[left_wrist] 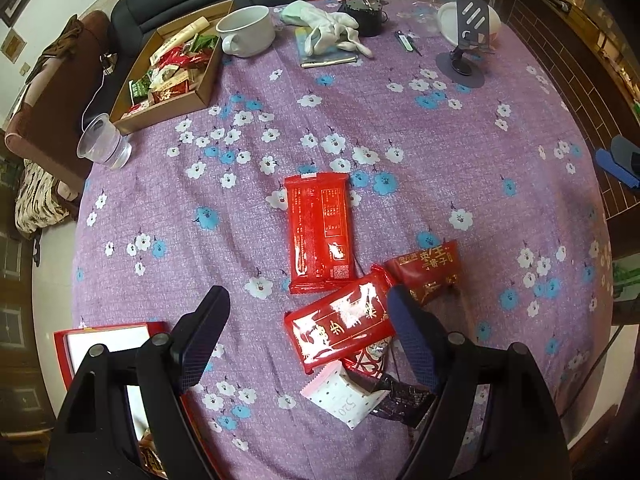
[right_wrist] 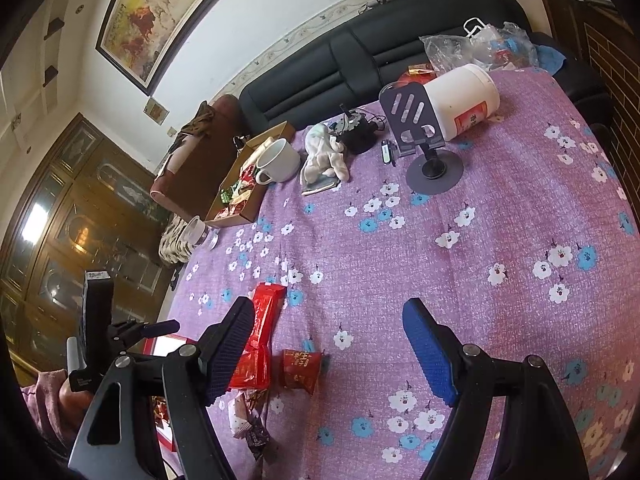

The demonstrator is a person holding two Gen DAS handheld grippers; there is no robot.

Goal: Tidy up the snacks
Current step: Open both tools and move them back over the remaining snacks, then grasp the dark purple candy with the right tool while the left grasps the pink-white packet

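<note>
Several snack packets lie on the purple flowered cloth (left_wrist: 400, 128). A long red packet (left_wrist: 320, 232) lies flat; below it sit a glossy red packet with gold writing (left_wrist: 340, 328), a dark red packet (left_wrist: 428, 272), a white and pink packet (left_wrist: 344, 396) and a dark packet (left_wrist: 404, 396). My left gripper (left_wrist: 307, 300) hangs open above the glossy packet, its pads off it. A red box with a white inside (left_wrist: 104, 340) lies at the lower left. My right gripper (right_wrist: 328, 312) is open over bare cloth, right of the red packets (right_wrist: 260, 340) and a small red packet (right_wrist: 300, 370).
A cardboard box of snacks (left_wrist: 172, 68) stands at the far left, with a white mug (left_wrist: 246, 30), a clear plastic cup (left_wrist: 102, 142), a white glove (left_wrist: 332, 32) and a phone stand (left_wrist: 466, 44) nearby. A white tub (right_wrist: 460, 100) lies at the back; a black sofa (right_wrist: 380, 56) runs behind the table.
</note>
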